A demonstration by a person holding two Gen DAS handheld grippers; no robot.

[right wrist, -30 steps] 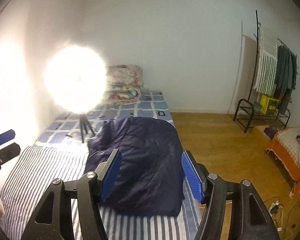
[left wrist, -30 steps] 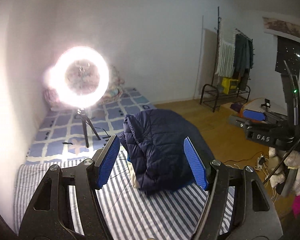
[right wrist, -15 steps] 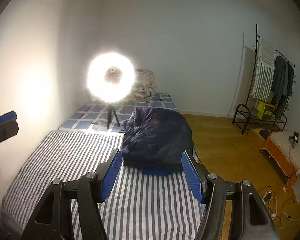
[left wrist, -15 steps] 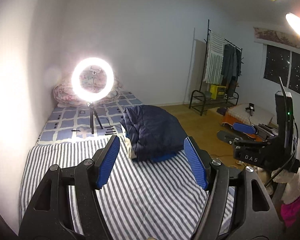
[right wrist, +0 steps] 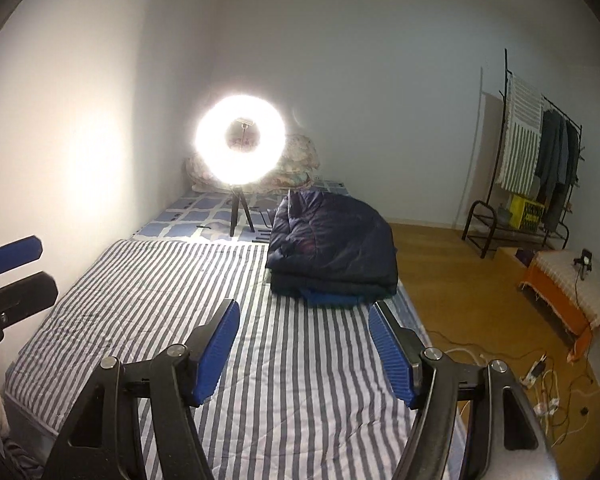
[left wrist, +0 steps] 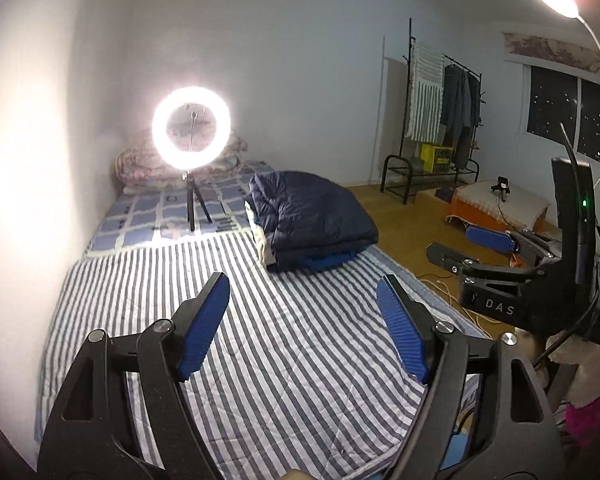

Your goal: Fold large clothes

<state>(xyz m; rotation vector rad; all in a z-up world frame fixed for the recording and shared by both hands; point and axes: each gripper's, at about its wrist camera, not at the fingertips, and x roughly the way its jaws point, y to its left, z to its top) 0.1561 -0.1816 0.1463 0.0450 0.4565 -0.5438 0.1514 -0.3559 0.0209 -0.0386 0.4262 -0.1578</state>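
A dark navy padded jacket (left wrist: 316, 216) lies folded in a stack on the far right part of the striped bed (left wrist: 260, 340); it also shows in the right wrist view (right wrist: 332, 248) with a blue layer under it. My left gripper (left wrist: 302, 328) is open and empty, held well back above the striped sheet. My right gripper (right wrist: 304, 344) is open and empty, also well short of the jacket. The right gripper shows at the right of the left wrist view (left wrist: 496, 256); the left gripper shows at the left edge of the right wrist view (right wrist: 12, 272).
A lit ring light on a tripod (left wrist: 191, 136) stands on the checked sheet behind the jacket, also in the right wrist view (right wrist: 240, 144). Folded quilts (right wrist: 296, 164) lie at the wall. A clothes rack (right wrist: 540, 160), low orange-covered table (right wrist: 572, 288) and floor cables (right wrist: 540, 380) stand right.
Both grippers have pulled back away from the folded jacket, which now lies far ahead with bare striped sheet between. Both jaws stay open.
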